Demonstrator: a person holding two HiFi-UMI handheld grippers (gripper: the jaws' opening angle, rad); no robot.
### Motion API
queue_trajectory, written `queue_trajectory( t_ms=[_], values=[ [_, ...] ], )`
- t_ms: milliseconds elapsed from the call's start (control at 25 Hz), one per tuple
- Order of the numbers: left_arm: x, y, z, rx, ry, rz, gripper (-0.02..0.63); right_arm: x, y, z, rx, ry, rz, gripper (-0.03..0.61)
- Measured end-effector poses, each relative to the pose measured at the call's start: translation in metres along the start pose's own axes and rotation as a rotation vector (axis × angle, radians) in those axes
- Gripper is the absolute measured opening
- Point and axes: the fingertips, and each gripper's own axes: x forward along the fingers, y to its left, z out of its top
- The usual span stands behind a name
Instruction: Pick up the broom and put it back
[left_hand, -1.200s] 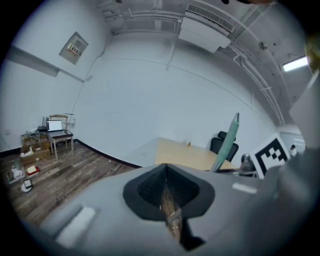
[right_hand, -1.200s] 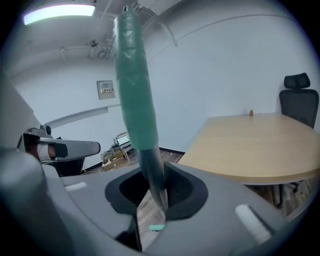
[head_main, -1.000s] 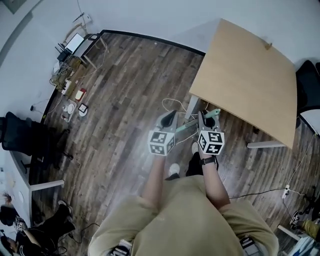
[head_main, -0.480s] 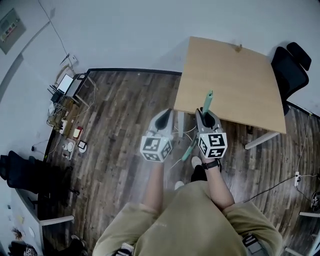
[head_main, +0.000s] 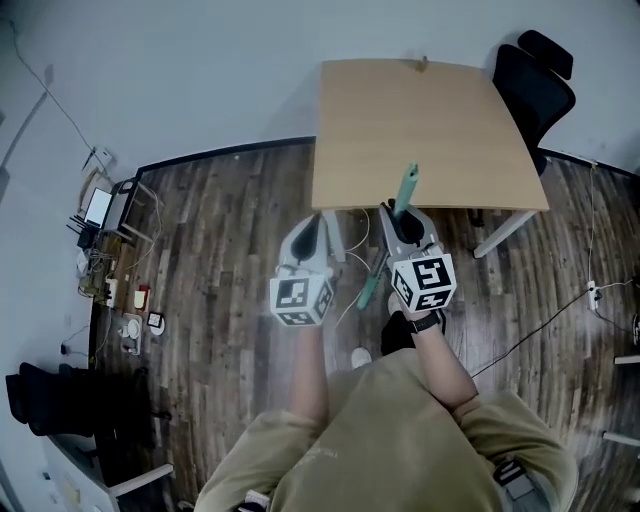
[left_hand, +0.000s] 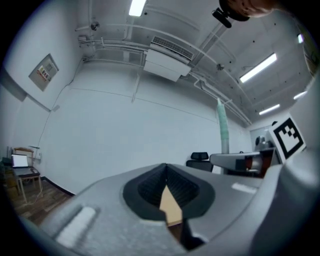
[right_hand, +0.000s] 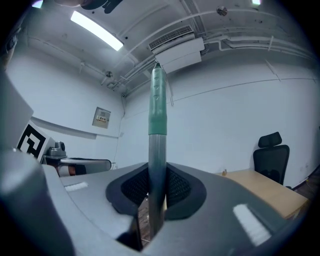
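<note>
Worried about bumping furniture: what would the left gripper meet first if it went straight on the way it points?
Probably the white wall; the left gripper, tongs shut, looks aimed above the wooden table, though depth is unclear.

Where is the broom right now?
The broom stands upright in the right claw, mid head view, its green top before the wooden table's near edge.
</note>
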Motion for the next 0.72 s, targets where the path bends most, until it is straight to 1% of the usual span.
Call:
queue_trajectory(
  t_ms=[40,160,320,360,440,520,600,720],
  values=[
    [0.000,-0.006,-0.002,-0.002,0.001,-0.007,0.000,-0.005,-0.003,-0.003,0.004,0.005,-0.006,0.057],
    [0.009,-0.025,-0.002,-0.044,-0.018,-0.050,0.002,-0.014,-0.017,-0.009,0.018,0.012,-0.028,0.057],
    [0.035,-0.055,0.003,-0.045,-0.012,-0.116,0.002,-0.021,-0.044,-0.003,0.018,0.008,-0.059,0.057],
    [0.032,-0.064,0.003,-0.047,-0.015,-0.121,0.002,-0.031,-0.044,-0.001,0.017,0.001,-0.056,0.057],
    [0.009,-0.084,-0.001,-0.063,-0.025,-0.128,0.002,-0.067,-0.033,0.000,0.015,-0.018,-0.052,0.057],
    [-0.001,-0.113,-0.003,-0.079,-0.026,-0.177,0.002,-0.102,-0.037,0.008,0.008,-0.046,-0.088,0.057],
    [0.017,-0.153,-0.006,-0.084,-0.018,-0.255,0.002,-0.124,-0.068,0.016,-0.002,-0.061,-0.153,0.057],
    [0.052,-0.214,-0.022,-0.125,0.003,-0.319,0.002,-0.155,-0.133,0.007,0.005,-0.018,-0.247,0.055]
  ],
)
